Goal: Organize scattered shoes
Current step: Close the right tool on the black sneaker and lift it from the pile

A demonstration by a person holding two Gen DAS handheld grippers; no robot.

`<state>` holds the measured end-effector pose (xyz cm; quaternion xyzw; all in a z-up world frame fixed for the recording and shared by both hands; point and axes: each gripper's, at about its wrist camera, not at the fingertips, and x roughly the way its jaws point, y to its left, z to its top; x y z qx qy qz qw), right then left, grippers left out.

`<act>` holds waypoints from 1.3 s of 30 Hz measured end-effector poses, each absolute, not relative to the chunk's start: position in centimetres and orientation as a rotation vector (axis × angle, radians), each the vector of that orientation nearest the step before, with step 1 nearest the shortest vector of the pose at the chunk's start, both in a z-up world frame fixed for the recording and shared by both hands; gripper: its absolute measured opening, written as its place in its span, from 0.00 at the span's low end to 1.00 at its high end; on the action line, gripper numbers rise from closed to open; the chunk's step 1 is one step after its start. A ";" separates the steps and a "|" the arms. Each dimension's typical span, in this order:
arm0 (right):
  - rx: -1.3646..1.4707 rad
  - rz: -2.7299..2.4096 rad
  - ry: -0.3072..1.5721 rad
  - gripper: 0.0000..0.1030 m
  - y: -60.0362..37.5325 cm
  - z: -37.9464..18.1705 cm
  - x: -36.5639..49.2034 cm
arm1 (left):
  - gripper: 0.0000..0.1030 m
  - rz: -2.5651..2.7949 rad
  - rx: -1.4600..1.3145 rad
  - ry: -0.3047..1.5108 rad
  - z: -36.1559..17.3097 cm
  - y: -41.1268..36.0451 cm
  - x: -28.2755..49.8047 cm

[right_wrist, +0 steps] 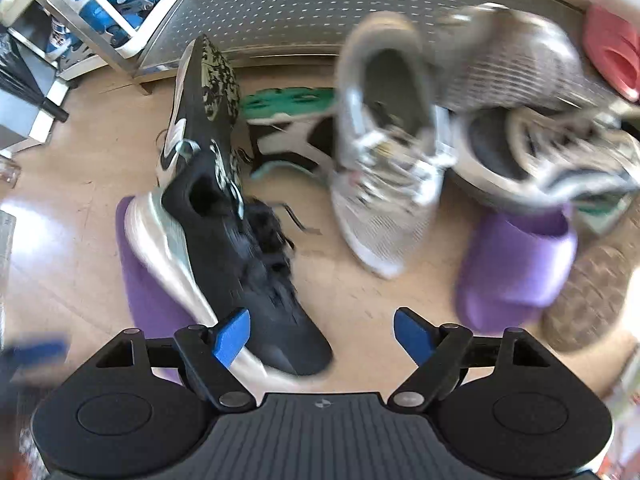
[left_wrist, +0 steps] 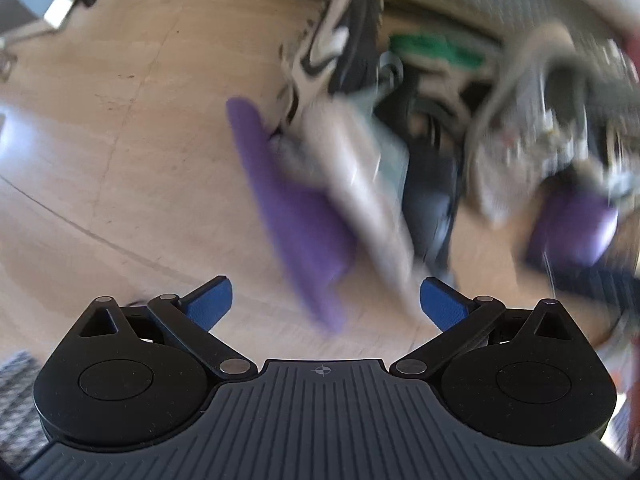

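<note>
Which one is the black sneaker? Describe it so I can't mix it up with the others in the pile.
Start from the perforated metal shelf at the back, then come forward down the wood floor toward the right gripper. The black sneaker lies closest, its toe between the open jaws, resting partly on a purple slide. It is the only all-black upper with a thick white sole; the sneakers to its right are grey mesh.

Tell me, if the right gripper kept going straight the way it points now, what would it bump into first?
Probably bare wooden floor. The open right gripper aims at a gap between the black mesh sneaker with a white sole and the grey knit sneaker. Blur leaves depth unclear, so the black sneaker's toe might brush its finger.
</note>
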<state>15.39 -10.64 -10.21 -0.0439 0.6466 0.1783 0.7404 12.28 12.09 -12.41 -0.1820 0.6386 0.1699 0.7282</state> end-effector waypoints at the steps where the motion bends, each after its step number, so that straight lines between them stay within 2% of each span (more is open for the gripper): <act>1: -0.093 0.396 1.419 0.82 -11.7 -9.6 14.4 | 1.00 0.395 -0.398 1.391 -12.8 11.8 13.4; 5: 0.005 0.407 1.425 0.84 -15.3 -8.2 11.8 | 1.00 0.482 -0.289 1.422 -15.9 11.0 16.7; 9: 0.142 0.401 1.432 0.84 -17.1 -8.0 11.5 | 1.00 0.459 -0.339 1.409 -17.5 10.6 18.0; 12: 0.149 0.407 1.422 0.84 -16.9 -8.1 10.9 | 0.99 0.497 -0.289 1.373 -17.1 9.7 18.6; 16: 0.181 0.409 1.427 0.84 -18.0 -8.2 10.2 | 1.00 0.556 -0.361 1.289 -15.8 9.7 18.4; 23: 0.198 0.430 1.431 0.84 -18.3 -8.5 9.7 | 1.00 0.678 -0.341 1.321 -18.6 9.0 20.0; 26: 0.168 0.451 1.421 0.84 -17.7 -8.3 9.7 | 1.00 0.651 -0.268 1.395 -19.7 9.0 20.5; 29: 0.163 0.450 1.423 0.84 -17.3 -8.5 9.7 | 0.89 0.577 -0.234 1.423 -20.2 9.3 19.5; 32: 0.156 0.433 1.420 0.84 -17.4 -8.4 9.7 | 0.80 0.482 -0.241 1.396 -18.3 9.0 18.2; 35: 0.192 0.357 1.402 0.84 -18.6 -7.7 9.8 | 0.76 0.365 -0.212 1.384 -16.2 7.9 16.9; 39: 0.276 0.256 1.360 0.84 -20.5 -5.9 9.1 | 0.75 0.090 -0.192 1.417 -13.7 5.7 13.7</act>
